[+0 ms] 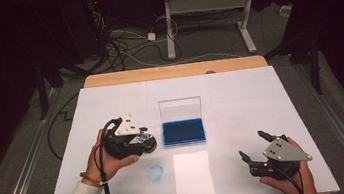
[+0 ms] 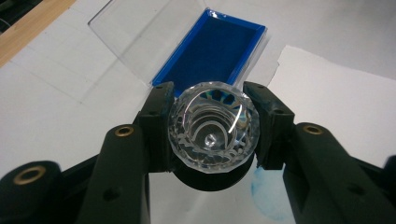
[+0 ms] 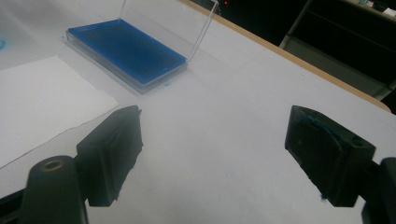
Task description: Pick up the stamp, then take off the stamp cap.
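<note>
Surface: white-covered table [image 1: 241, 98] — dim room, cabled floor.
Left gripper [image 2: 212, 135]: clamped on faceted glass stamp [image 2: 212, 128], beside blue ink pad [image 2: 212, 46].
Right gripper [image 3: 212, 156]: jaws wide apart, empty — blue-smeared pad.

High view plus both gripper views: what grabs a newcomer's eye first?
The faceted clear stamp, clamped between the left gripper's jaws just left of the blue ink pad, whose clear lid stands open at mid-table. Next, the blue ring print on the white table cover, beside a blank sheet. The right gripper waits open and empty at the near right.
</note>
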A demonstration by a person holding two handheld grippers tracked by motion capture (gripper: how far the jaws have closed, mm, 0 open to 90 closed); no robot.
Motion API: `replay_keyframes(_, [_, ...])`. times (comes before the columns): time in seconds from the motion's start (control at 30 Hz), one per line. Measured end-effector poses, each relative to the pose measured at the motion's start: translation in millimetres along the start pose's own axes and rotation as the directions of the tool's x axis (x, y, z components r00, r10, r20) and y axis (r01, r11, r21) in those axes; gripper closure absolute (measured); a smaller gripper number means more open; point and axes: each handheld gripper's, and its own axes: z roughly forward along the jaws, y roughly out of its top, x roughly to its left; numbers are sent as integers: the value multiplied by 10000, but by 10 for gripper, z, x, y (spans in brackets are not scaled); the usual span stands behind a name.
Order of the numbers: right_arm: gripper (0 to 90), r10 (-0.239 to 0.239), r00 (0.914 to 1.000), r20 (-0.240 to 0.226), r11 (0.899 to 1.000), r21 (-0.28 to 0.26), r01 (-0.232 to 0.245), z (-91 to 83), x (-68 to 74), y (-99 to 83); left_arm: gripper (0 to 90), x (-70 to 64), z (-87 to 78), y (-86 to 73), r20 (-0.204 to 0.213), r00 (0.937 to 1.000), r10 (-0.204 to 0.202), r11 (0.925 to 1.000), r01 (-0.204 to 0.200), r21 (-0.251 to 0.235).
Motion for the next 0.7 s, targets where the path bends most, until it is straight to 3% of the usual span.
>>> replay_keyframes(0.2, [203, 3, 10000, 34, 10000, 25, -3, 9, 19, -13, 545, -5, 47, 97, 195, 9997, 152, 9996, -147, -221])
replay_keyframes(0.43, [198, -34, 10000, 56, 9998, -176, 35, 110, 60, 42, 545, 14, 111, 206, 490, 9988, 49, 9986, -23, -533])
replay_keyframes(0.7, [227, -317, 9985, -436, 9988, -383, 301, 313, 112, 195, 545, -17, 208, 389, 874, 9958, 282, 9966, -212, -798])
